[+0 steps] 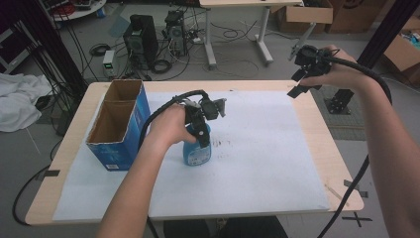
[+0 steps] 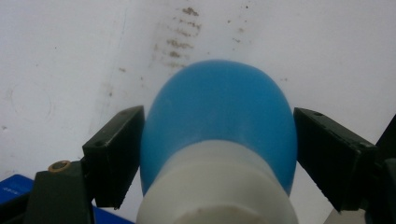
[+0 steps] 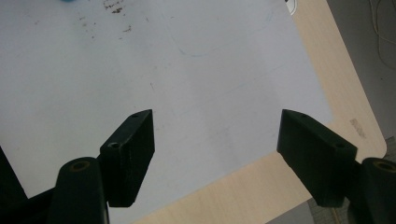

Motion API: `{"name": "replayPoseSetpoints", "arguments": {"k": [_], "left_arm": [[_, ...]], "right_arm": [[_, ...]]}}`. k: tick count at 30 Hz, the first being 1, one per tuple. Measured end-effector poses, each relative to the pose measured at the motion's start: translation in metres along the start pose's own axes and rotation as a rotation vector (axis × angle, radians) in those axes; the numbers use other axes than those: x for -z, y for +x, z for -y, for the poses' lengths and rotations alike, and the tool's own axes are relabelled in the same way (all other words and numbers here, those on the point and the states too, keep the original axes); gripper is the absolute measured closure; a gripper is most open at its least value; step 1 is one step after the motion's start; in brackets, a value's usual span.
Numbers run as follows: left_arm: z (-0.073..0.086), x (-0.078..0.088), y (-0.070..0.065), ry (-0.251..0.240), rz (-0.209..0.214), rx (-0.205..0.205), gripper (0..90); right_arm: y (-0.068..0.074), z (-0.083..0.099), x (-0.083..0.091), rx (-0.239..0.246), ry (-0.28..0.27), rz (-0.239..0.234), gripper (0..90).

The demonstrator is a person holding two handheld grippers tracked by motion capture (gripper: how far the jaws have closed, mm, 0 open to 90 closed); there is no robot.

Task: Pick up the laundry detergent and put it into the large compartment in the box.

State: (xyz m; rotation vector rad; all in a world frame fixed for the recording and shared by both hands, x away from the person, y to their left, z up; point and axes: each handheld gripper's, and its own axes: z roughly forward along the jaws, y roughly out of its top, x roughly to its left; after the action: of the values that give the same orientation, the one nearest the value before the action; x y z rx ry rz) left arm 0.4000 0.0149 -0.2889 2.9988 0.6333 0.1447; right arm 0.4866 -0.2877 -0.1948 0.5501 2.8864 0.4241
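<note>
One blue bottle (image 1: 198, 151) w/ a round, smooth blue body, a white neck and a label on its side, standing upright on the white sheet (image 1: 262, 148) near the mid of the table (image 1: 327, 148), just right of the open blue box (image 1: 119, 126). Left gripper (image 1: 200, 130) down over the top of it, jaws on both sides of the blue shoulder, touching on one side but w/ a thin gap on the other, so not clamped yet. Right gripper (image 1: 303, 74) held up by the far right corner, jaws wide apart, nothing between.
</note>
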Motion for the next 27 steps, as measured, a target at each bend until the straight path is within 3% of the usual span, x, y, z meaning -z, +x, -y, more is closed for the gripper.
{"name": "replayPoseSetpoints", "arguments": {"k": [27], "left_arm": [[0.0002,-0.0037,0.0015,0.025,0.006,0.0,28.5]], "right_arm": [[-0.0008,0.0026,-0.0035,0.001,0.012,-0.002,27.7]]}}
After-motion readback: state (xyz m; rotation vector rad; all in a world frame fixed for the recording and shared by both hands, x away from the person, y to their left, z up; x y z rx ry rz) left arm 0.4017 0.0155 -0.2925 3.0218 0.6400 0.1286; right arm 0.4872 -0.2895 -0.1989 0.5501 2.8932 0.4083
